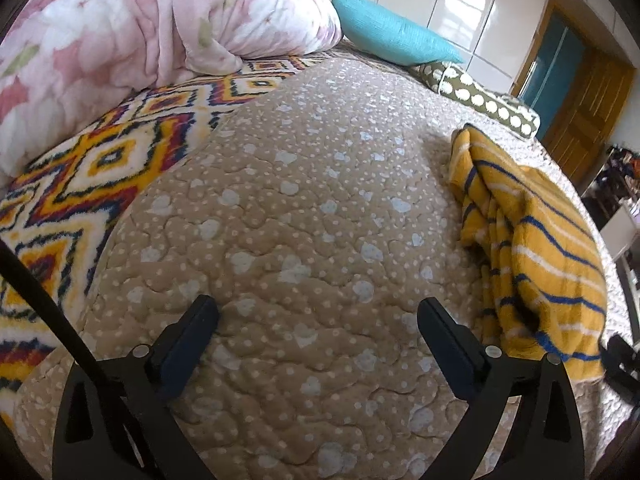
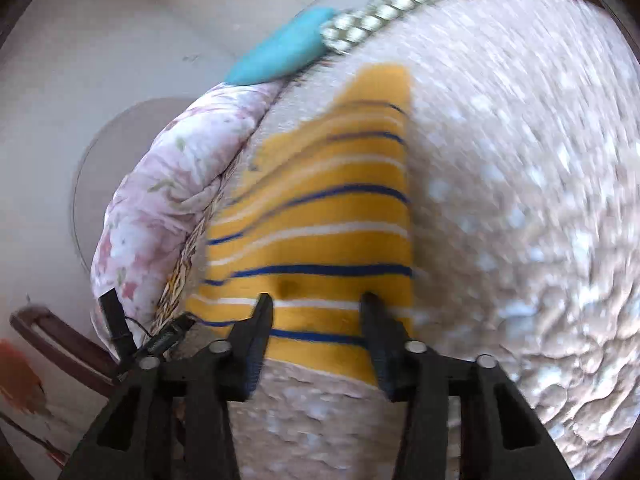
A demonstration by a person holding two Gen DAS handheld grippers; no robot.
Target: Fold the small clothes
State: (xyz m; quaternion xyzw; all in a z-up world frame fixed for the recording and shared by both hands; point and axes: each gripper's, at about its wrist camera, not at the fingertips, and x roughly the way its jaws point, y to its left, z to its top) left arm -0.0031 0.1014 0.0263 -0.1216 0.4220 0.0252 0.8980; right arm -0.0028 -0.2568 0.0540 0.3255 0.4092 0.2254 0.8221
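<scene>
Left gripper (image 1: 318, 314) hangs over bare beige quilted bedspread with pale heart print (image 1: 304, 208), jaws spread wide, nothing between them. Right gripper (image 2: 316, 300) sits at the near hem of the mustard-yellow knitted garment with blue and white stripes (image 2: 320, 216), jaws partly apart, about half span; fabric shows between the tips but the pads do not look pressed on it, and the right wrist view is motion-blurred so contact is hard to call.

Garment lies on the bed, bunched and creased in the left wrist view (image 1: 532, 248), off to the right of the left gripper and apart from it. Beyond it: an olive cushion with cream dots (image 1: 480, 96), a teal knitted pillow (image 1: 392, 36), a pink floral quilted duvet (image 1: 140, 28) rolled up, and a fleece blanket with orange, navy and white diamond pattern (image 1: 96, 168).

Judged stage: early, garment not yet laid flat, right side going for a hem grab.

Risks:
- Half-open jaws on thick knit could pinch only the top layer, so the lower layer stays and the fold goes crooked.
- Jaws could catch the bedspread along with the hem; soft quilting rises easily.
- Left side is well away from the garment; a one-sided pull would drag the whole heap instead of spreading it.
- Fast approach may overshoot the hem.
</scene>
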